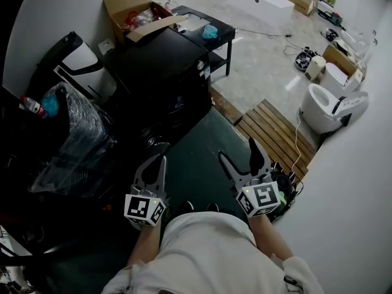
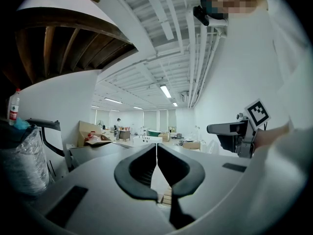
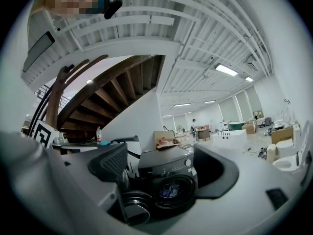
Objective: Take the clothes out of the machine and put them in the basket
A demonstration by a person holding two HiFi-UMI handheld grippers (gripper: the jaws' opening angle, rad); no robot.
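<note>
A black front-loading washing machine (image 1: 160, 81) stands ahead of me on the left. In the right gripper view its round door (image 3: 135, 207) hangs open, and bluish clothes (image 3: 171, 190) show inside the drum. My right gripper (image 1: 237, 148) is held level in front of the machine with its jaws wide apart and nothing between them; it frames the machine (image 3: 166, 166). My left gripper (image 1: 161, 158) is beside it with its jaws closed tip to tip (image 2: 156, 153) on nothing. Neither touches the machine.
A plastic-wrapped bundle (image 1: 79, 136) and a bottle (image 1: 32, 106) sit left of the machine. Behind it are an open cardboard box (image 1: 138, 14) and a black side table (image 1: 205, 32). A wooden slat mat (image 1: 275, 133), a toilet (image 1: 331, 106) and a white wall lie to the right.
</note>
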